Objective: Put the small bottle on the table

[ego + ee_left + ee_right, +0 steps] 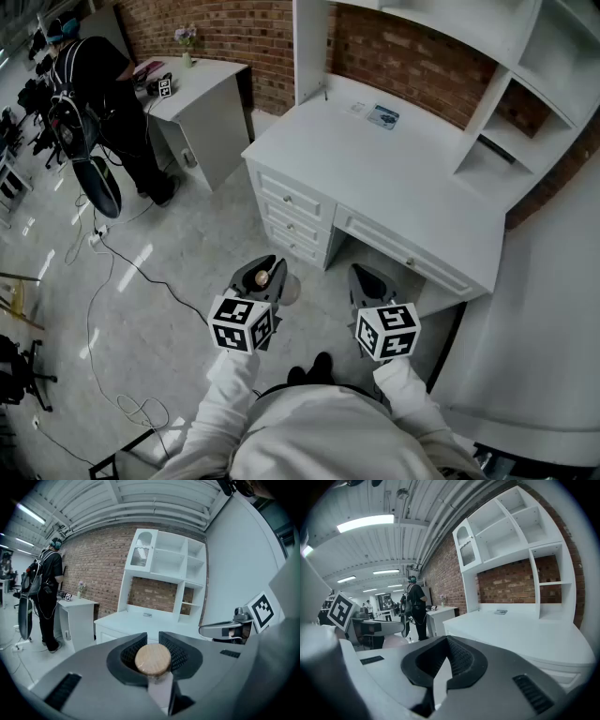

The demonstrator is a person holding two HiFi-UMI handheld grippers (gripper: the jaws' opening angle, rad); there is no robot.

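Note:
My left gripper [270,264] is shut on a small clear bottle [263,278] with a round wooden cap [153,658], held upright in the hollow between the jaws. The left gripper [153,635] hangs over the floor, in front of the white desk [394,178] and short of its drawers. The desk top [140,618] lies ahead of the bottle. My right gripper [363,274] hovers beside it at the same height. In the right gripper view my right gripper [446,638] is shut, its tips together, with nothing between them, and the desk [520,630] lies to its right.
A white hutch with open shelves [506,122] stands on the desk's right end, and a small booklet [382,116] lies near the back. A person with a backpack [94,84] stands by a small white table [202,89] at far left. Cables [103,253] trail over the floor.

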